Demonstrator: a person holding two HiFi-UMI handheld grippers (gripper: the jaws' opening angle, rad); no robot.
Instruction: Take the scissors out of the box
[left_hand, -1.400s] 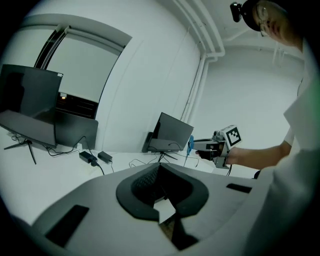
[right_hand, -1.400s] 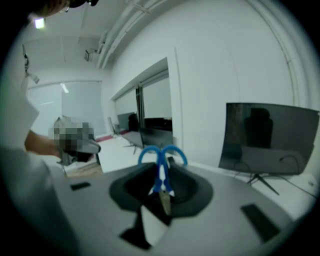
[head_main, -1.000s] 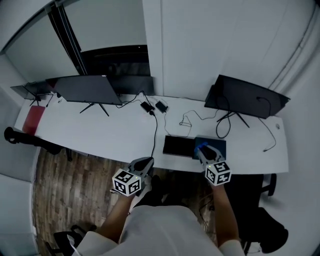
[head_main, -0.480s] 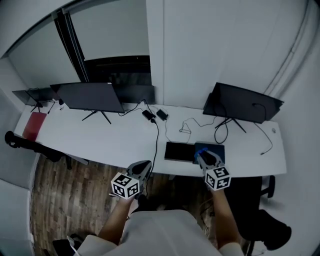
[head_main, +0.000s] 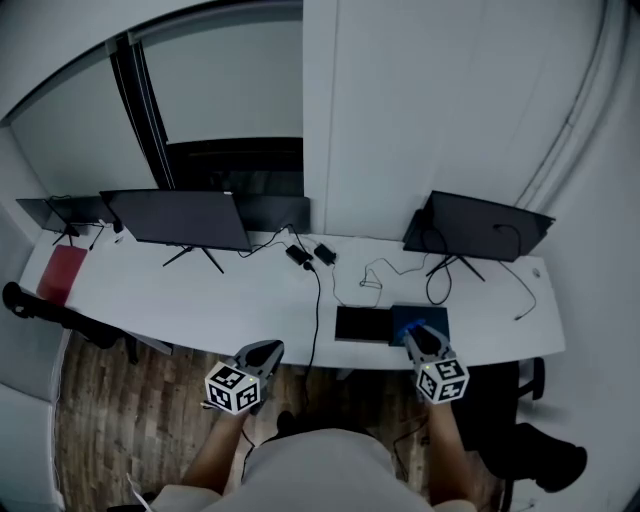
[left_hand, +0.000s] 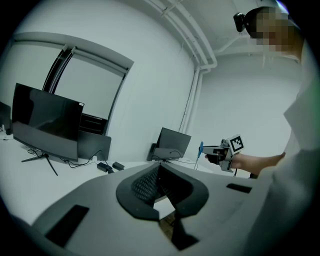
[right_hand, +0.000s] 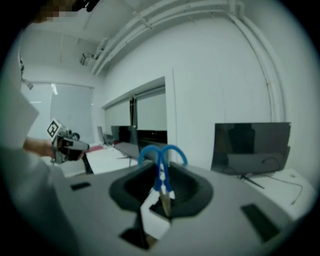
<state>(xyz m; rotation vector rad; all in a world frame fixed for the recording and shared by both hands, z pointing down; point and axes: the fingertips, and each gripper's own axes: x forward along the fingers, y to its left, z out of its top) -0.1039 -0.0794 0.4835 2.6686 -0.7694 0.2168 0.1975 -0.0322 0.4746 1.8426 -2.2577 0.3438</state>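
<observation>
Found the scissors gripped in the right gripper, with the pads pressed on the blue shank just below the two finger loops. Read the long axis as near upright, loops on top and blades pointing down toward the gripper's body. Placed the pair, in the head view, over the near edge of the dark blue box. Judged them lifted clear of it rather than resting inside, though could not make out the gap from above.

Noted a flat black panel just beside the box on its left, both near the front edge of the white desk. Saw the left gripper well apart to the left, off the desk's front edge, jaws together at the tips with nothing between.

Judged the right hand the only one placed for the coming move. Expected that move to mean carrying the scissors sideways off the box, tipping the upright axis down, and laying them flat on bare desk. Marked the cables behind the box as the thing to avoid.
</observation>
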